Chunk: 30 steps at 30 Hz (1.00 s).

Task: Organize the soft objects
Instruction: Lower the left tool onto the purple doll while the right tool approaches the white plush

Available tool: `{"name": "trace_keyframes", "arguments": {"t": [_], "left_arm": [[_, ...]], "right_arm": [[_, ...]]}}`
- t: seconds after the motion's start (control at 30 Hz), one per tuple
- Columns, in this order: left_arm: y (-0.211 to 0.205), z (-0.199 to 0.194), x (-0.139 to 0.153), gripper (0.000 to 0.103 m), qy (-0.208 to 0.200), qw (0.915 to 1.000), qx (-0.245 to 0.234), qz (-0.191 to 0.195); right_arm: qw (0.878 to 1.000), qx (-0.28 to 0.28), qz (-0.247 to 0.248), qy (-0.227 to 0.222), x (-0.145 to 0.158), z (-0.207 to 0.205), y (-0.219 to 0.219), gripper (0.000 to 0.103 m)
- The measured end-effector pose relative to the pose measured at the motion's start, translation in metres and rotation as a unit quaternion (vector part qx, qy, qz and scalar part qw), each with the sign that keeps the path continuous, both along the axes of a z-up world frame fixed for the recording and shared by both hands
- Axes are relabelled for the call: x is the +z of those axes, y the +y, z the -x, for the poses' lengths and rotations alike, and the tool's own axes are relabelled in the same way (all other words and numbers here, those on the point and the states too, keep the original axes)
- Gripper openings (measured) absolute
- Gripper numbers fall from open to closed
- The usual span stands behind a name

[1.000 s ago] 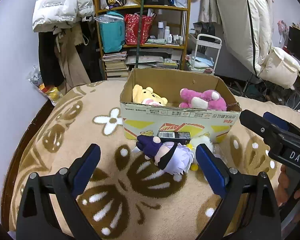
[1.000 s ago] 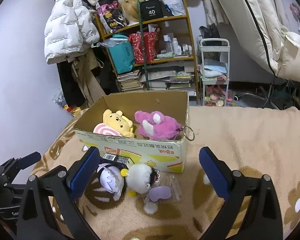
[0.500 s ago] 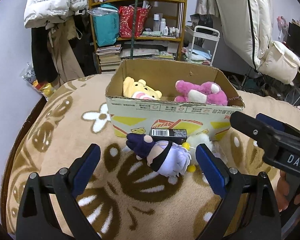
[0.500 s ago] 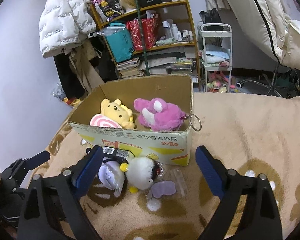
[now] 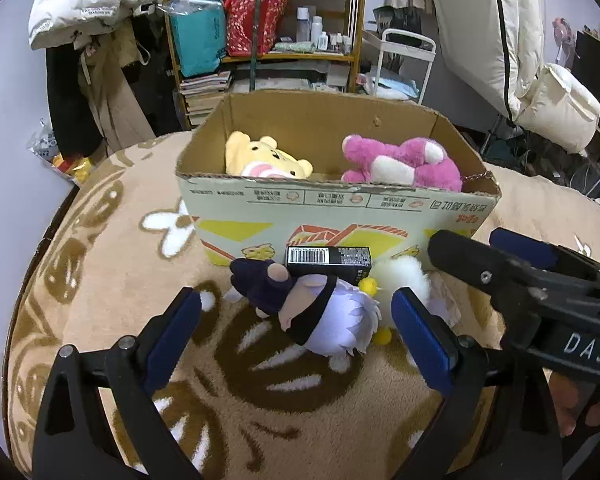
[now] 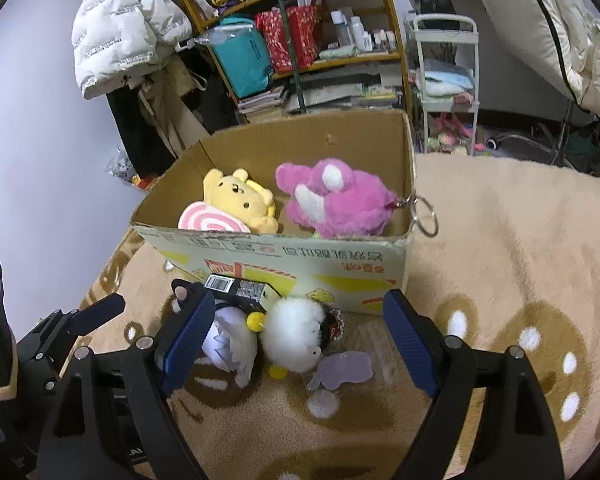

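A cardboard box [image 5: 340, 204] [image 6: 284, 256] stands on the beige patterned blanket with a yellow bear plush [image 5: 260, 156] [image 6: 240, 200] and a pink plush [image 5: 404, 162] [image 6: 336, 200] inside. In front of it lie a purple-haired doll [image 5: 320, 312] [image 6: 230, 338], a white fluffy plush [image 5: 400, 280] [image 6: 296, 332] and a small black carton [image 5: 328, 258] [image 6: 240, 290]. My left gripper [image 5: 296, 336] hovers open over the doll without touching it. My right gripper [image 6: 296, 342] straddles the white plush, its jaws closing, pads still apart from it.
The blanket [image 5: 100, 280] covers a round table whose edge [image 5: 40, 240] runs along the left. Behind stand a cluttered wooden shelf [image 5: 260, 40], hanging coats [image 5: 96, 12], a white cart [image 6: 444, 60] and bedding [image 5: 500, 40]. A clear plastic wrapper [image 6: 352, 368] lies beside the white plush.
Both grippers have come down and closer to the toys in front of the box. The right gripper's jaws have narrowed somewhat; the left's have kept their spread.
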<state>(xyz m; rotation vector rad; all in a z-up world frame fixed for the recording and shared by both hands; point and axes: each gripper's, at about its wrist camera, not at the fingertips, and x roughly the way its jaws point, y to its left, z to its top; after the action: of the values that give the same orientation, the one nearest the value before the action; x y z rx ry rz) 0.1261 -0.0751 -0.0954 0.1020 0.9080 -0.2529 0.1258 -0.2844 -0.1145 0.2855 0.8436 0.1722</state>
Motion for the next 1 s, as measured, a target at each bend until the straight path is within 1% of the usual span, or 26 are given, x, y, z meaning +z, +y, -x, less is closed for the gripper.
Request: {"name": "trace_keyframes", "arguments": {"t": [0.23, 0.6, 1.0], "left_arm": [[-0.008, -0.008, -0.013, 0.095, 0.011, 0.9999, -0.009, -0.007], [-0.02, -0.019, -0.038, 0.095, 0.04, 0.9988, -0.021, -0.021], [-0.014, -0.03, -0.057, 0.095, 0.075, 0.9969, 0.004, -0.024]], "right_arm": [[0.999, -0.002, -0.02, 0.031, -0.017, -0.014, 0.0, 0.09], [0.997, 0.001, -0.033, 0.069, -0.04, -0.029, 0.001, 0.09], [0.993, 0.013, -0.032, 0.109, -0.061, -0.036, 0.008, 0.09]]}}
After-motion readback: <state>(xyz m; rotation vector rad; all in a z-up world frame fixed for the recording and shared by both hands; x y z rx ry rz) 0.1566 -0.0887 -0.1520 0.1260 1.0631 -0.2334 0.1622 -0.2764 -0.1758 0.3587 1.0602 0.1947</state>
